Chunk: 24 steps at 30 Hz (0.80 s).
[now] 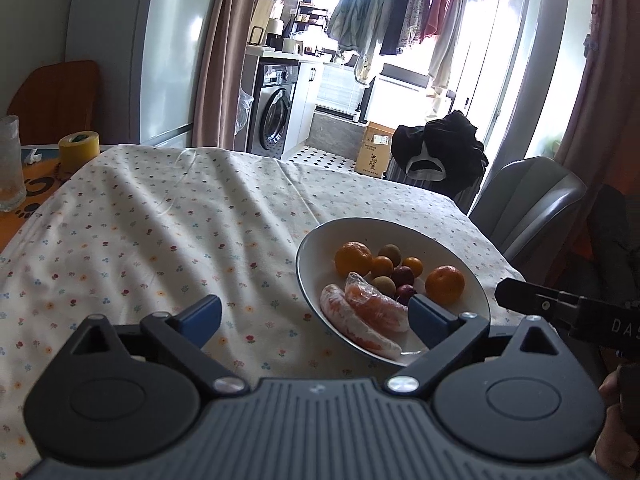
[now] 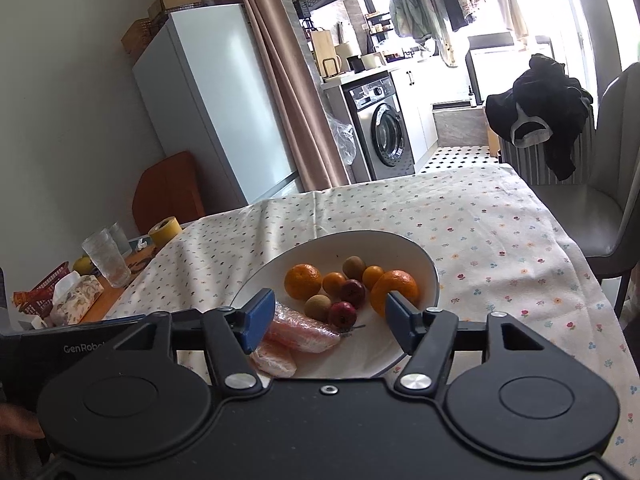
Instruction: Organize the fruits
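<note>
While both tools hang just short of the dish, neither is carrying anything: the left hand-held gripper (image 1: 316, 320) stands spread wide, one blue pad over the cloth and the other over the near rim, and the right hand-held gripper (image 2: 330, 320) is parted too, its pads either side of the nearest fruit without pressing on any. Beyond them sits the white bowl (image 1: 320, 240) on the flowered tablecloth (image 1: 160, 220) that covers the worktop, towards its right edge. All the fruit I can see on the cloth is gathered in it: two wrapped orange segments (image 1: 372, 312) laid at the near side, two mandarins (image 1: 445, 285) flanking a cluster of small round fruits (image 1: 394, 272) in the middle. Grouped like that, the sorting looks close to done, or done. Off to the left, a roll of yellow tape (image 1: 79, 145) and a glass (image 1: 10, 160) stand well apart from it.
</note>
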Tool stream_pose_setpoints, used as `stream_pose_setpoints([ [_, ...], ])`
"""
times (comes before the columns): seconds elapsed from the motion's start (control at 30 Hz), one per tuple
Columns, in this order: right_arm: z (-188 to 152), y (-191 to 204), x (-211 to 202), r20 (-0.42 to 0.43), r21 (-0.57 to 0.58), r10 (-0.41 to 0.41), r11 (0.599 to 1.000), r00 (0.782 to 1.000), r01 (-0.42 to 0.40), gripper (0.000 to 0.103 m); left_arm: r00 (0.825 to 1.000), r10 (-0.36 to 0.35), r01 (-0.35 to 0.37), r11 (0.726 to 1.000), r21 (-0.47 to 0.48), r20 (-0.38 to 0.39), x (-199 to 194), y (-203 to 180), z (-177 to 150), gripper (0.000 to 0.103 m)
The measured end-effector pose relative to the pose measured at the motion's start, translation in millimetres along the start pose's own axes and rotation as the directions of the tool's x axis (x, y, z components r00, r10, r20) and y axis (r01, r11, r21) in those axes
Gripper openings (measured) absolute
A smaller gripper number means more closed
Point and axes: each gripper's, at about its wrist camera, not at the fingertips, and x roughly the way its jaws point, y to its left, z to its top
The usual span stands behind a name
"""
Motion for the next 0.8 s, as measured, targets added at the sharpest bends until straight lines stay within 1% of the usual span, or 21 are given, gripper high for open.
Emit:
stream_pose_setpoints([
  [0.13, -2, 4, -7, -0.001, 0.002, 0.000, 1.000, 1.000, 0.000, 0.067, 1.000, -0.008, 0.008, 1.000, 0.009, 0.008, -11, -1, 1, 0.103],
  [0.33, 0, 9, -23, 0.016, -0.011, 0.003, 1.000, 1.000, -0.003, 0.076, 1.000, -0.021, 0.021, 1.000, 0.001, 0.017, -26, -3, 0, 0.103],
  [0.47, 1, 13, -34, 0.031, -0.025, 0.008, 1.000, 0.999, -0.008, 0.088, 0.999, -0.026, 0.026, 1.000, -0.008, 0.020, -36, -4, 0, 0.103],
  [0.6, 2, 16, -45, 0.043, -0.032, 0.022, 0.999, 0.999, -0.021, 0.100, 1.000, 0.000, 0.000, 1.000, -0.014, 0.004, -43, -2, 0, 0.103],
  [0.67, 2, 17, -51, 0.048, -0.030, 0.028, 0.999, 0.998, -0.027, 0.103, 1.000, 0.007, -0.007, 1.000, -0.019, 0.007, -48, -1, -2, 0.103],
  [0.8, 2, 19, -59, 0.044, -0.026, 0.035, 0.999, 0.998, -0.034, 0.103, 1.000, 0.006, -0.006, 1.000, -0.027, 0.012, -60, 2, -4, 0.103],
])
